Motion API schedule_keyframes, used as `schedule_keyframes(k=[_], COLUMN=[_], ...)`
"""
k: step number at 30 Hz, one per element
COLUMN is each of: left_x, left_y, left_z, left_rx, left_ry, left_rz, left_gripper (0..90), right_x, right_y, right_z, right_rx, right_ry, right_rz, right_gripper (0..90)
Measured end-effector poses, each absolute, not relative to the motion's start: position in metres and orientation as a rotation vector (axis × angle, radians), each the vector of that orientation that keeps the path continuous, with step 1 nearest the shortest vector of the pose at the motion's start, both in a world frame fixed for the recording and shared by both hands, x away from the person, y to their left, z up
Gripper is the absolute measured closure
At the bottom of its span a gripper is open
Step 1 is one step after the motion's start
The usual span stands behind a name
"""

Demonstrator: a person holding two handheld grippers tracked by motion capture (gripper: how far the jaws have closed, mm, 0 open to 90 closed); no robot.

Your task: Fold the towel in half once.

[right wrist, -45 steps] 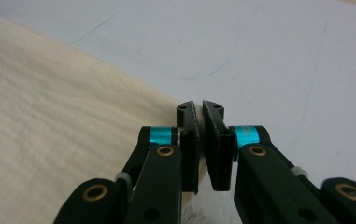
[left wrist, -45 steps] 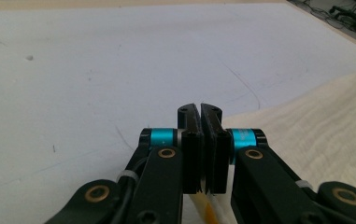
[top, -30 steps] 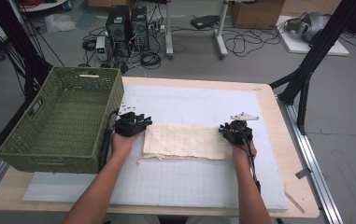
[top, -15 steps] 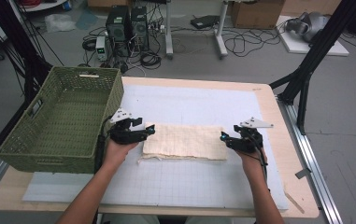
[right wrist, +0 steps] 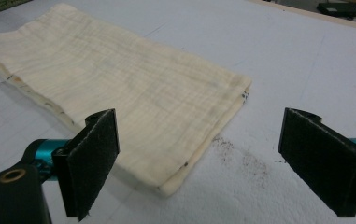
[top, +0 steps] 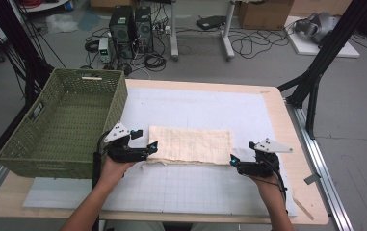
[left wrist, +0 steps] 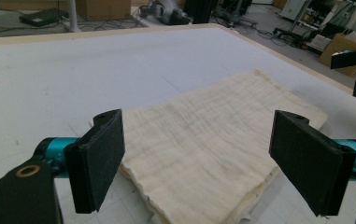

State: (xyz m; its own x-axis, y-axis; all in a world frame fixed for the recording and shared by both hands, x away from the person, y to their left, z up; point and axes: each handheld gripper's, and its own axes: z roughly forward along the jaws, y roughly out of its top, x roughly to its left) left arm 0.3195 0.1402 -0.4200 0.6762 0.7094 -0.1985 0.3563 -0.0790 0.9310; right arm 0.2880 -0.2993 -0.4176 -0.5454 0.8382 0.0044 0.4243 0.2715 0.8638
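A folded cream cloth lies flat on the white mat in the middle of the table. My left gripper sits at the cloth's left end, level with the table. Its jaws have just been opening and now stand wide, and the cloth lies beyond the left gripper with the pads clear of it. My right gripper is just off the cloth's right end. Its jaws have also just been opening. In the right gripper view, the cloth's corner lies ahead of the right gripper, untouched.
A green woven basket stands at the table's left, close to my left hand. The wooden table edge borders the mat. Dark specks mark the mat by the cloth's right end. Black stand legs rise at the far right.
Both grippers have let go of the cloth's ends, opened their jaws and drawn back toward the near edge. The cloth stays flat where it was.
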Motion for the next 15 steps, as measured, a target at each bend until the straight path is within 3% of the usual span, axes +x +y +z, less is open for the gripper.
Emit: schedule_keyframes(k=[15], left_x=[0.3158], left_y=[0.1389], left_z=[-0.4220], left_rx=[1.695], left_ry=[0.850], left_rz=[0.389], left_gripper=[20.4], right_x=[0.2881], right_y=[-0.2975], right_z=[-0.4167], right_rx=[1.123], right_ry=[2.074], right_rz=[1.205], right_gripper=[11.8])
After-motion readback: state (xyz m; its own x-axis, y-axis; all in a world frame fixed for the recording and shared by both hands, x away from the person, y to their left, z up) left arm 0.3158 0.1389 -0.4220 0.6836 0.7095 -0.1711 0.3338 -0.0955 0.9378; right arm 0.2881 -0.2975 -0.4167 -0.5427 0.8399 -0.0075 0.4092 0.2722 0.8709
